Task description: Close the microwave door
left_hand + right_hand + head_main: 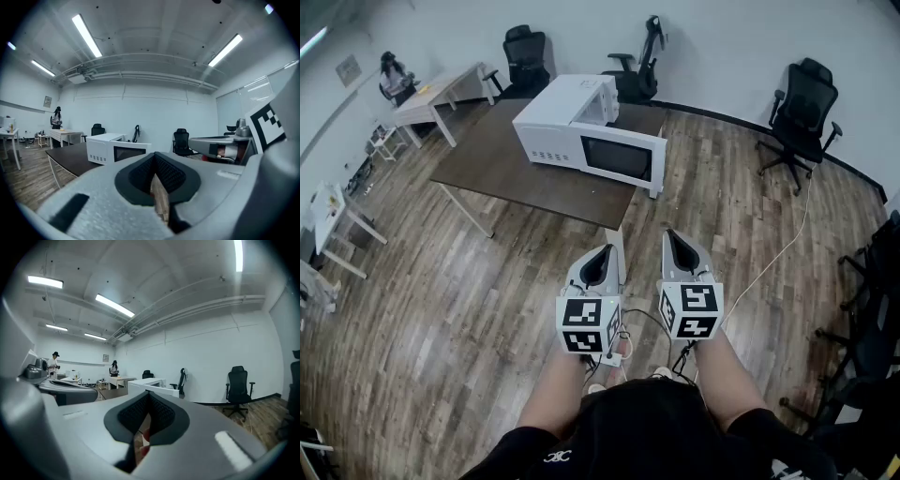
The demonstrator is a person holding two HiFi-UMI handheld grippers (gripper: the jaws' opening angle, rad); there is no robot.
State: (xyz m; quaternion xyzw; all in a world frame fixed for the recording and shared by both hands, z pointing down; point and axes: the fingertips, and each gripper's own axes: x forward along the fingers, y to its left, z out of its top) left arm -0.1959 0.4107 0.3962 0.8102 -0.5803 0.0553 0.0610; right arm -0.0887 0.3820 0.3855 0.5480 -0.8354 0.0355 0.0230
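The left claw (602, 253) and right claw (673, 238) are both closed and empty, over open floor (487, 309) short of the table (487, 164). The microwave (567, 117) door (623, 157) stands open by the table's right edge.

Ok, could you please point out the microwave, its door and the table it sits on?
microwave (564, 108), head view, on its white top.
microwave door (619, 157), head view, on its dark window.
table (497, 164), head view, on its bare brown top.

From your head view the microwave (567, 108) opens away from you, so its cavity beyond the open door (623, 157) can't be made out. The chair (872, 319) is cut off at the right edge. The far person (394, 80) is too small to read.
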